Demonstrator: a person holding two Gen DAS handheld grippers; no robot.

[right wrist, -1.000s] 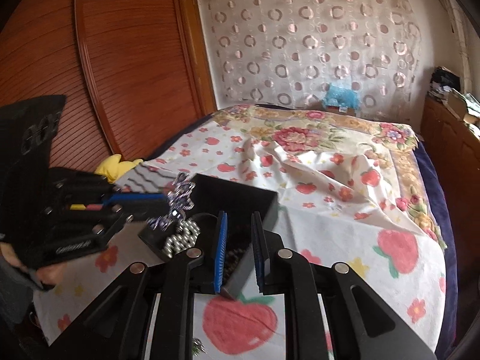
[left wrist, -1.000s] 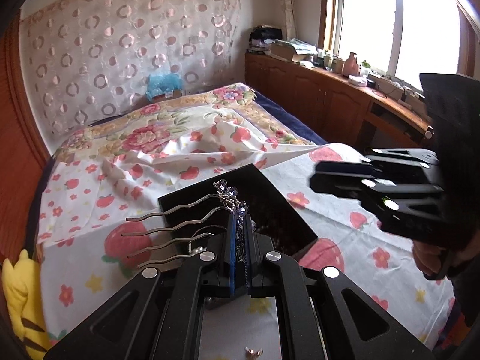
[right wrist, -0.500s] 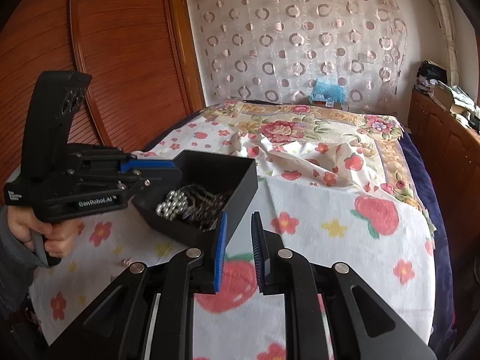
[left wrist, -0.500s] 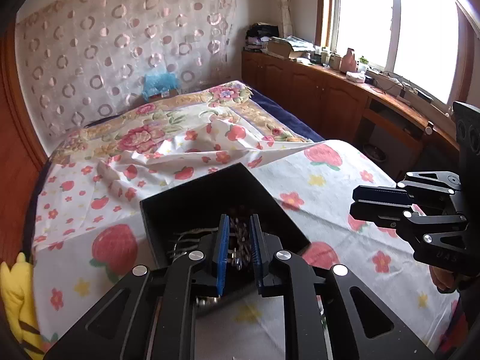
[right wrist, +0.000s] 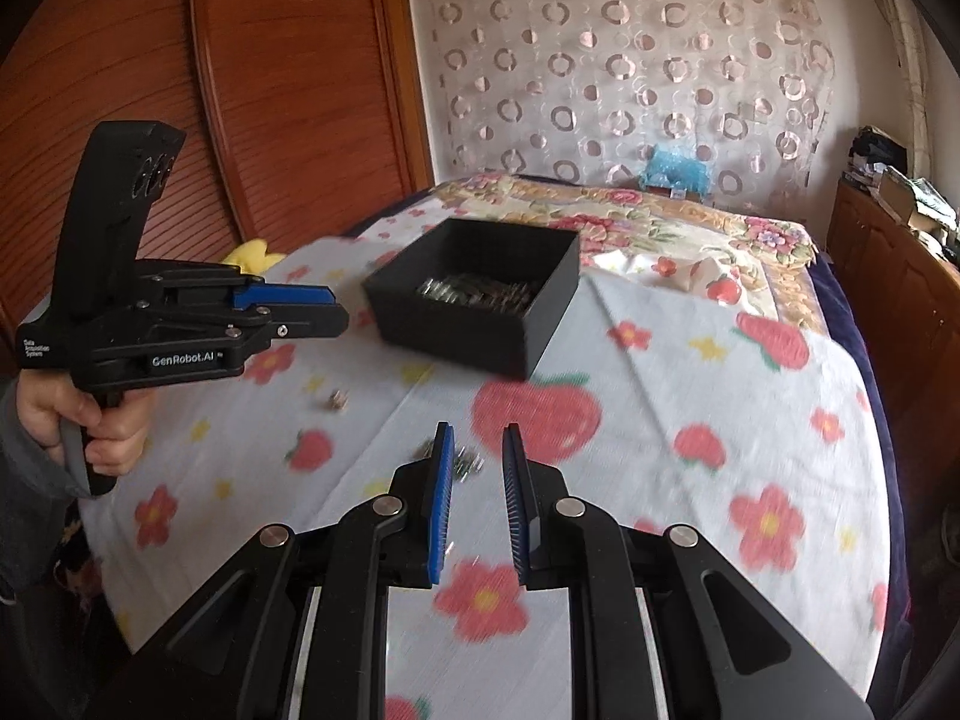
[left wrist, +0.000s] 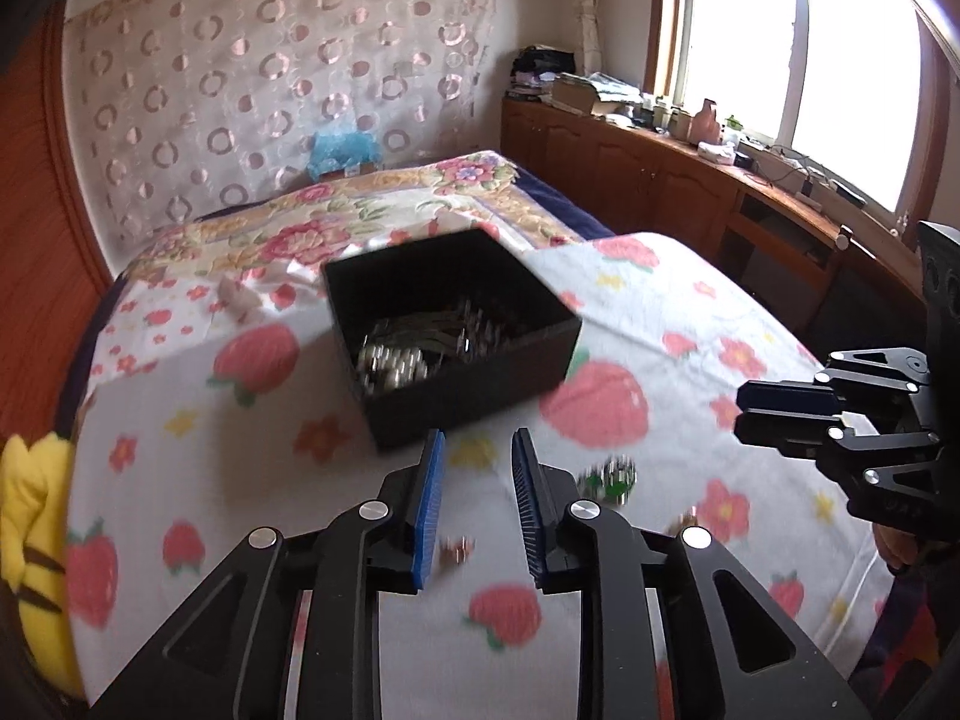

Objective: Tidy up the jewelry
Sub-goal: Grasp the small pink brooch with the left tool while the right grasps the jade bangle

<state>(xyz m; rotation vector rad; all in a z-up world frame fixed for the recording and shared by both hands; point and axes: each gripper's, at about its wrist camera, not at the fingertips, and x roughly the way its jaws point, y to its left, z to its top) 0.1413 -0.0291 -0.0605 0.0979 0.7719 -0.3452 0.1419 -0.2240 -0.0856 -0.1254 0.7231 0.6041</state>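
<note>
Judging by the bed, the sorting is partly done: the black box [left wrist: 456, 336] on the strawberry sheet [right wrist: 690, 396] already holds beads and hairpins. Three small pieces remain loose: a green-stoned one [left wrist: 612, 477], a trinket [right wrist: 337, 401], another [left wrist: 453, 552]. Left gripper [left wrist: 477, 504] has just been opening, jaws released and empty; right gripper [right wrist: 477, 498] likewise holds nothing.

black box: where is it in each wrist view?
Left wrist: black box sits centre, just above the left gripper.
Right wrist: box sits centre, up and left of the right gripper.
Shared landmark: blue thing by the curtain, beyond the box.
</note>
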